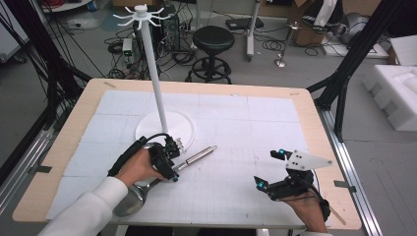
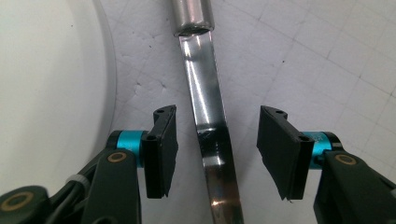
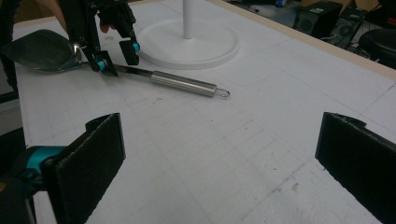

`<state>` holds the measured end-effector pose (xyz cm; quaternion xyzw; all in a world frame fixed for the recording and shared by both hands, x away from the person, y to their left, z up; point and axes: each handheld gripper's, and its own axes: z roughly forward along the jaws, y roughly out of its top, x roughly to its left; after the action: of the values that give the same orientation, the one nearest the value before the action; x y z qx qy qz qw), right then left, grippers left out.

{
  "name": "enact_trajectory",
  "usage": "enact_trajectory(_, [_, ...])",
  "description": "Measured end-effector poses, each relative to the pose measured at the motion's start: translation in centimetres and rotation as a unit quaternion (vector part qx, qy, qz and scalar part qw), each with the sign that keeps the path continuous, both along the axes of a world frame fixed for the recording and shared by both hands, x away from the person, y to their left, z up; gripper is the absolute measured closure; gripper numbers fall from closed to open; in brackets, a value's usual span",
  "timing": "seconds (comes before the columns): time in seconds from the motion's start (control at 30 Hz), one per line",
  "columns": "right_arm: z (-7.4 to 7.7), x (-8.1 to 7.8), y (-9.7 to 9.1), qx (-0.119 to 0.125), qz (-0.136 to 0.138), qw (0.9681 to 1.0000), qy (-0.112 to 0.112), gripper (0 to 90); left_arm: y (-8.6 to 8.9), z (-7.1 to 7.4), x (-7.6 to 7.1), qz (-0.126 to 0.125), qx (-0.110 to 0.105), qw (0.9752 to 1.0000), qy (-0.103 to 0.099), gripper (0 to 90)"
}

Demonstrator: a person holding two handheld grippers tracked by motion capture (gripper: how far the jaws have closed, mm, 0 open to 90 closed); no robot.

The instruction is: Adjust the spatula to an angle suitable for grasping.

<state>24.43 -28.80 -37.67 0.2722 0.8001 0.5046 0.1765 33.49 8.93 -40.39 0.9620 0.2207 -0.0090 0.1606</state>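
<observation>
I have the left gripper [image 1: 173, 162] down over a metal ladle [image 1: 162, 174] that lies flat on the white gridded mat [image 1: 236, 123], just in front of the round white base of the hanger stand [image 1: 147, 130]. In the left gripper view, the flat steel neck of the ladle [image 2: 210, 140] runs up between my two black pads [image 2: 163, 154]; they sit on either side of it with a gap on each side, so the jaws straddle the neck without pinching it. The ladle's bowl lies toward me beside my left sleeve, and its round handle points away to the right. My right gripper [image 1: 273, 169] hovers well apart over bare mat, jaws spread wide with nothing between them.
</observation>
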Motion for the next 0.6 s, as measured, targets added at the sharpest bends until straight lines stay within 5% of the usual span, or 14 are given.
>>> enact_trajectory(0.3, [0.01,0.03,-0.04,-0.002,-0.001,1.0,-0.003,0.5,-0.09,-0.38,0.21,0.005,0.012,0.9999,0.008,70.1])
enact_trajectory(0.6, [-0.02,0.02,0.04,-0.001,-0.001,1.0,0.0,0.5,-0.22,-0.33,0.18,0.002,0.009,0.9998,0.02,72.7])
